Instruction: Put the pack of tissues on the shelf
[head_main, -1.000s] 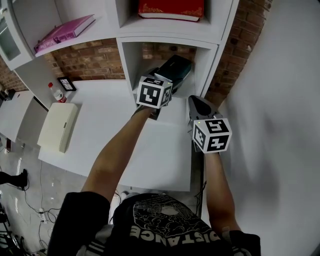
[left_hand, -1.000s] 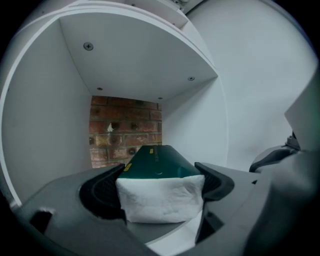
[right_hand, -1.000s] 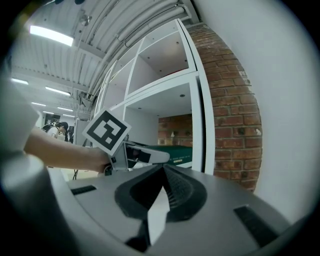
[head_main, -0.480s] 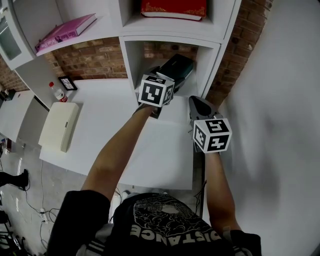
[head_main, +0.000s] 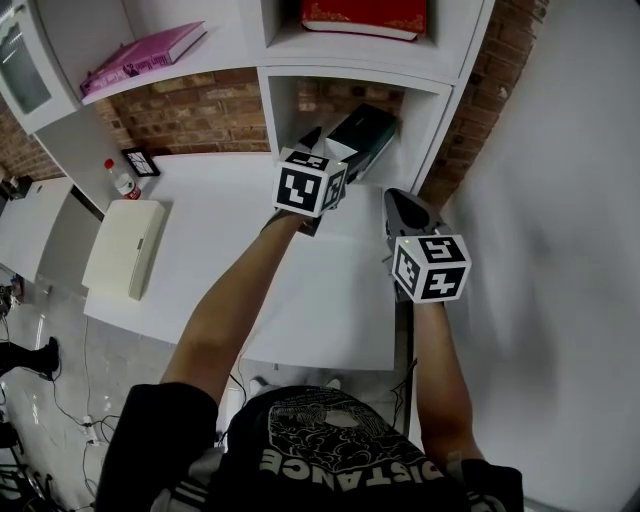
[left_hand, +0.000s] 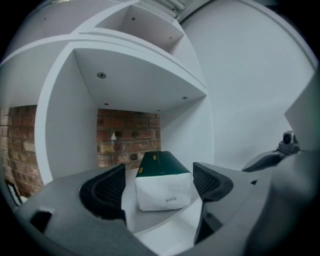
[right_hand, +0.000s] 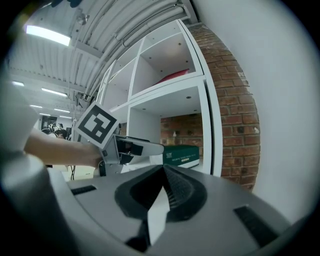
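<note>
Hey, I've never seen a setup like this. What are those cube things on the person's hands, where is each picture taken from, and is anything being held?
A person holds a two-fingered gripper in each hand; the patterned cubes are part of those grippers. One picture comes from a camera on the person's head, looking down at a white table and shelf. The other two come from cameras riding on the grippers. On the table are a cream box and a small bottle. The left gripper has its fingers apart, and they have just been closing slightly. The pack of tissues sits on the shelf between them with gaps on both sides, so it isn't gripped. The right gripper has its fingers together and holds nothing.
</note>
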